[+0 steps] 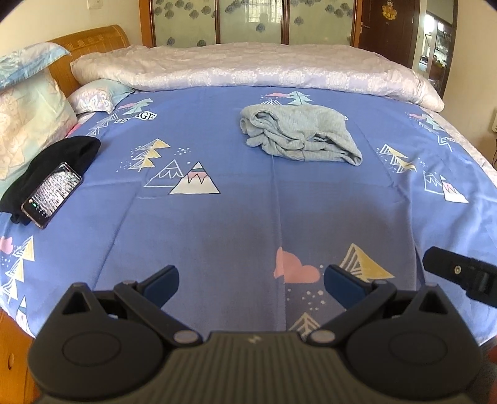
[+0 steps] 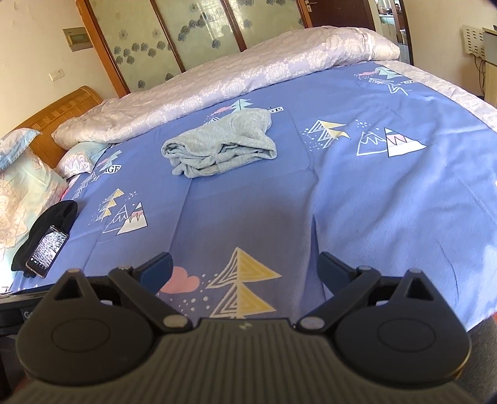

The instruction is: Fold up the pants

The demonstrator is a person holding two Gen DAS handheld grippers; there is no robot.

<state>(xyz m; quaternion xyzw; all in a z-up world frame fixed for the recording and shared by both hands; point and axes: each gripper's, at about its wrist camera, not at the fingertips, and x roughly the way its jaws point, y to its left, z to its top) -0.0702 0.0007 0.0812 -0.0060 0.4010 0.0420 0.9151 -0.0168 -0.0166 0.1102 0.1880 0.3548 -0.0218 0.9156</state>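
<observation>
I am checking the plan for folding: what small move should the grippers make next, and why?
Probably bring both forward toward the grey pants. They lie bunched on the blue sheet, well ahead of the left gripper and right gripper, and both are open and empty.

We list a home bedroom: bed with blue mountain-print sheet (image 1: pixel 217 217), wooden headboard (image 1: pixel 90 40), pillows (image 1: pixel 28 115), lilac quilt (image 1: pixel 248 68), flower-frosted sliding doors (image 1: pixel 248 21).
</observation>
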